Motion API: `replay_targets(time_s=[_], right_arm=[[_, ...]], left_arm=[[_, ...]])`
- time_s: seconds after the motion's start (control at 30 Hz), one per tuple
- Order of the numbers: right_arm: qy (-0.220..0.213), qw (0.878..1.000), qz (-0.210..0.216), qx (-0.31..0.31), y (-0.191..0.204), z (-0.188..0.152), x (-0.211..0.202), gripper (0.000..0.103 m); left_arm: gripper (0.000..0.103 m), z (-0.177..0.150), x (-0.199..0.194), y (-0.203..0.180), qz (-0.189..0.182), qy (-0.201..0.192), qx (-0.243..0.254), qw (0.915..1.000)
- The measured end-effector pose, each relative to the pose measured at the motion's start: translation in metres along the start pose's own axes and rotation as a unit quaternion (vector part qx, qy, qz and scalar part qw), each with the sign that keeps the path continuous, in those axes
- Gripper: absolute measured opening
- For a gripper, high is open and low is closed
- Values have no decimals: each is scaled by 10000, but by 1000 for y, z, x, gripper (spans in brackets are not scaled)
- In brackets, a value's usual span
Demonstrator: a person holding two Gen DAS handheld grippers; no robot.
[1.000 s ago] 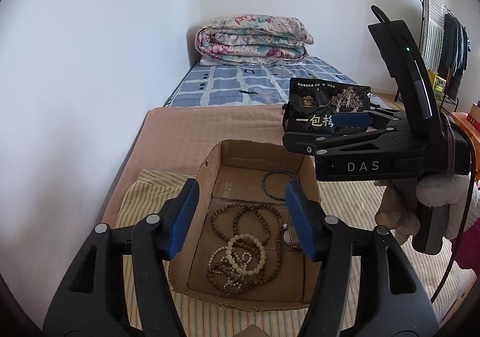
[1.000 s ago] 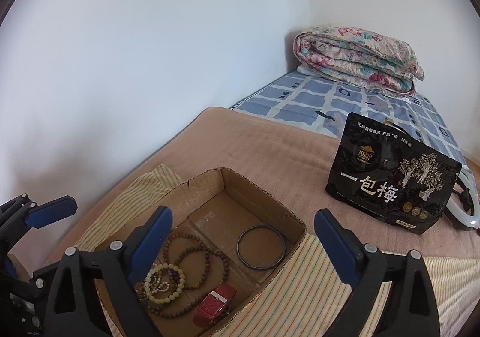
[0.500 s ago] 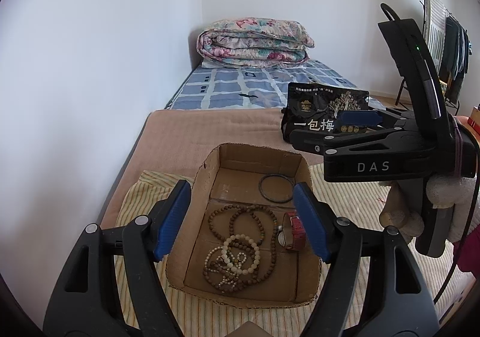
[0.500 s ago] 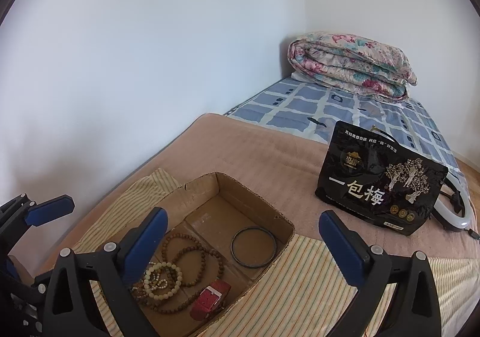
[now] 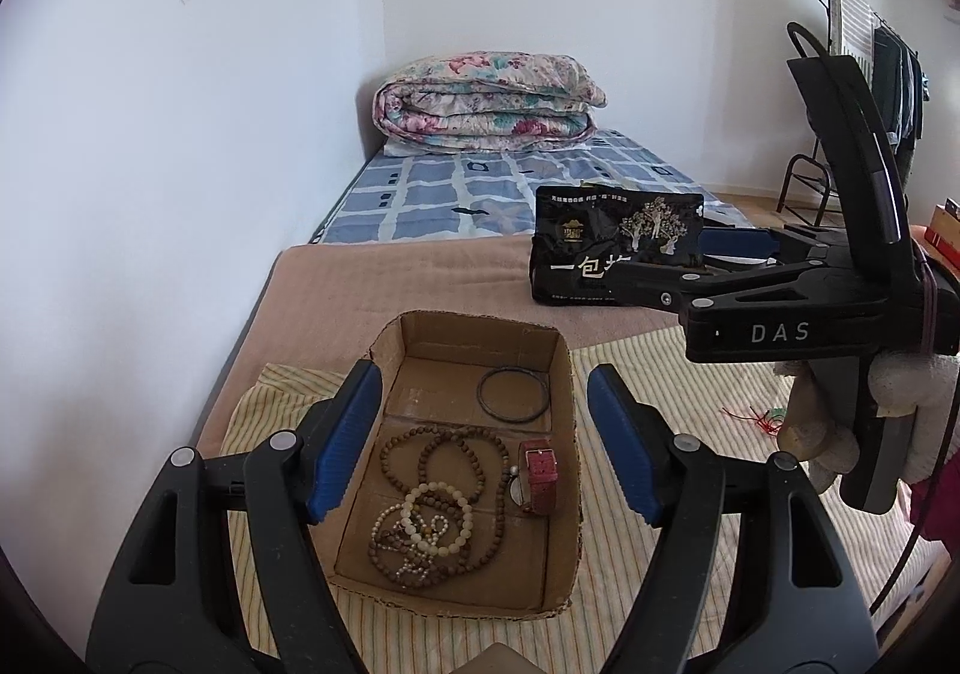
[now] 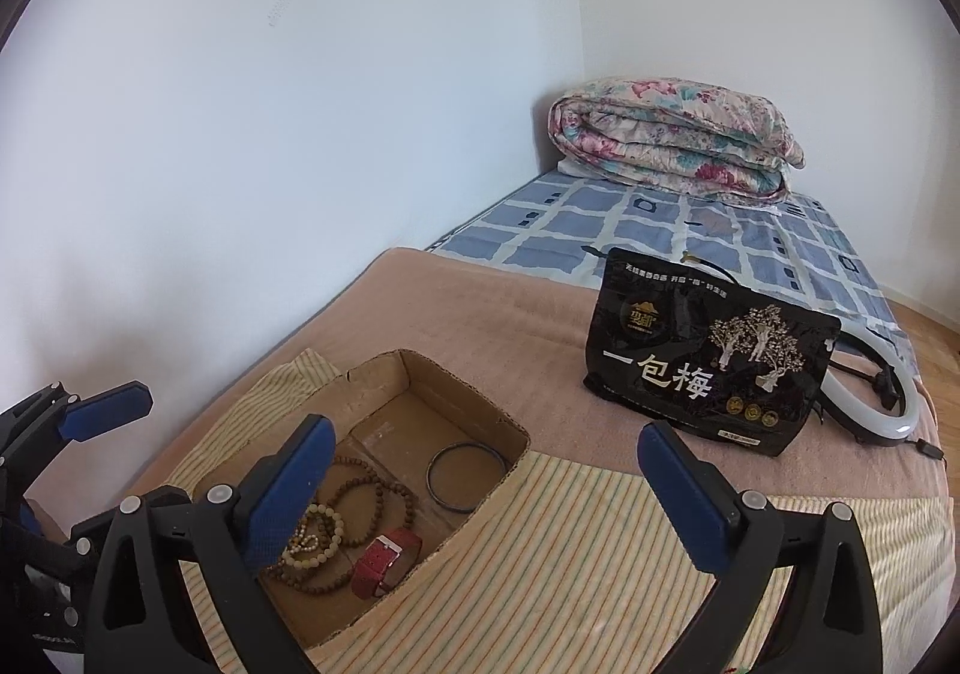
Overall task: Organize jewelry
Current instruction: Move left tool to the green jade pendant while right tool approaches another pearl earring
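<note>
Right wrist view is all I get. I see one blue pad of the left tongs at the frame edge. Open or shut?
Observer: Open. In the left wrist view the left tongs are spread wide with nothing between them, aimed at the cardboard box.
Operator: Anything loose outside the box?
Observer: Yes. A red thread lies on the striped cloth, on the box's right side.
Operator: The pale beads are half hidden in my view.
Observer: The pale bead bracelet lies on top of the brown bead strands.
</note>
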State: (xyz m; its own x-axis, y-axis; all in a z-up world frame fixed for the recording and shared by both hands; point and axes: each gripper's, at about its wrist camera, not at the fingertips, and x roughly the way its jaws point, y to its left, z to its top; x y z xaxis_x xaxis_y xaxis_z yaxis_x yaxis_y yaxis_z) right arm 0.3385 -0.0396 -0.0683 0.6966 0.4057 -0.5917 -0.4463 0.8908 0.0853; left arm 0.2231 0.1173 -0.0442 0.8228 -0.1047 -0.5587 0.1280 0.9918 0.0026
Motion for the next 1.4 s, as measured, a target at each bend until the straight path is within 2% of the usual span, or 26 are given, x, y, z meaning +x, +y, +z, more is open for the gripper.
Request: replay_targets(time_s=[0.37, 0.77, 1.13, 1.4], right_arm=[[-165, 9995, -188, 193, -49, -17, -45, 102], [-275, 9957, -692, 548, -126, -53, -105, 102], [-223, 9863, -1388, 860, -202, -101, -150, 102], [3, 9788, -1725, 1102, -243, -133, -147, 101]], left_arm=[[73, 10, -7, -46, -185, -46, 233, 9995], [73, 16, -2, -112, -603, -34, 482, 9970], [73, 2, 23, -162, -1123, 291, 405, 9924], [73, -16, 56, -202, -1558, 680, 427, 9845]])
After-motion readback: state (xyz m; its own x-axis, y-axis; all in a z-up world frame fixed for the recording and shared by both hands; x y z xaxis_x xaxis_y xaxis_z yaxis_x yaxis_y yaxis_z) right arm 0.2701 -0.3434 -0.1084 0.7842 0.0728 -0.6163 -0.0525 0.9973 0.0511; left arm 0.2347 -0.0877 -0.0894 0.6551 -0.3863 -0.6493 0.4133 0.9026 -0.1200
